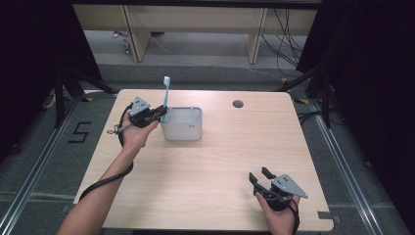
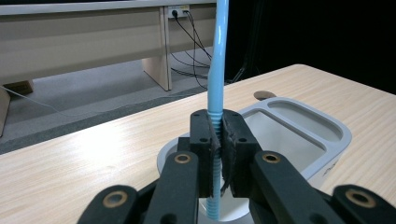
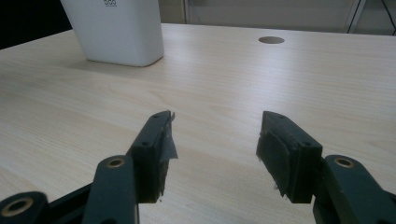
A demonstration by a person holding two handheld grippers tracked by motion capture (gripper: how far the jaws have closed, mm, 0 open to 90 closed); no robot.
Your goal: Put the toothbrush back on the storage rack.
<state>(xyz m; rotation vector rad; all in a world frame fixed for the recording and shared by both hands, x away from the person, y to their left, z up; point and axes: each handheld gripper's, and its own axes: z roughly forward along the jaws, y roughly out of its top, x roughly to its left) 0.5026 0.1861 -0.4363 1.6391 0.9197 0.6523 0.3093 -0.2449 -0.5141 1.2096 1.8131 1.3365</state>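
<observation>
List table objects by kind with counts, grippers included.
Blue toothbrush, upright, clamped in the left gripper: 1
White holder with compartments: 1
Handheld grippers, left and the right gripper, jaws apart: 2
Total: 4

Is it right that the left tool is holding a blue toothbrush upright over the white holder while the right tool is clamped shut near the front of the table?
Not quite. The right tool is open, not clamped shut; the right gripper view shows its jaws spread with nothing between them. The rest holds: the left tool grips the blue toothbrush upright over the white holder, and the right tool sits near the table's front.
</observation>
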